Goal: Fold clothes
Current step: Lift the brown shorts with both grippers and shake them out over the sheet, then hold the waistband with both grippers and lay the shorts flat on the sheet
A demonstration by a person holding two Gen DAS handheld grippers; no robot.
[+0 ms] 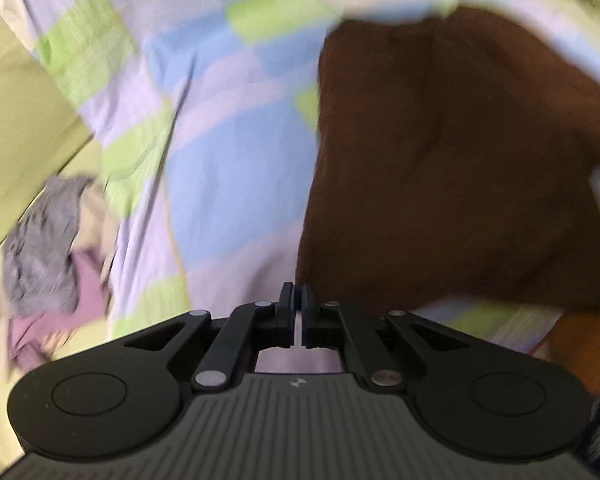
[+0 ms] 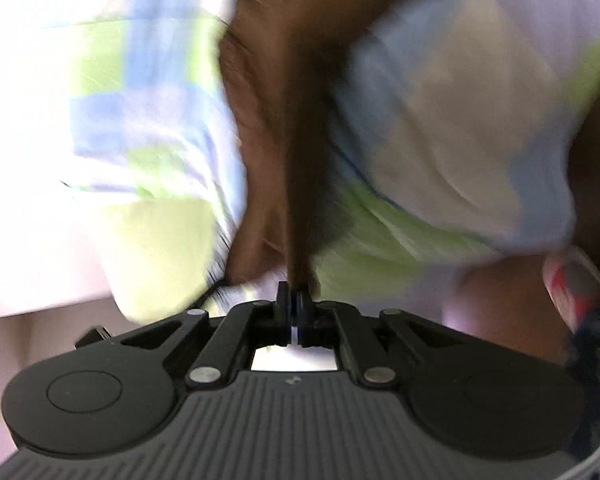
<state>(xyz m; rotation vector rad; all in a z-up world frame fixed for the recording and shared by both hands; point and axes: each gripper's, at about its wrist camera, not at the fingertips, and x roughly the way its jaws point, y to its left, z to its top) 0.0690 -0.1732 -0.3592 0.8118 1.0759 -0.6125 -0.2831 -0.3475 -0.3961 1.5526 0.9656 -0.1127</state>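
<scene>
**A:** Left wrist view first, reading from the left: a crumpled grey and purple heap of clothes (image 1: 48, 248) lies on the yellow-green surface (image 1: 16, 100), then the checked sheet (image 1: 228, 152), then the brown garment (image 1: 452, 160) spread at the right. Your left gripper (image 1: 299, 300) has its jaws drawn almost together; I see no cloth between them. The brown garment's near edge lies just beside the tips, up and to their right.

**B:** And my right gripper (image 2: 295, 296)?

**A:** Its jaws are pinched narrow on a fold of that brown garment, which runs as a taut strip straight up and away from the tips. So the cloth's long line follows your right tool, and that hand already has it.

**B:** Any baskets or bins?

**A:** None that I can make out; both pictures are blurred.
</scene>
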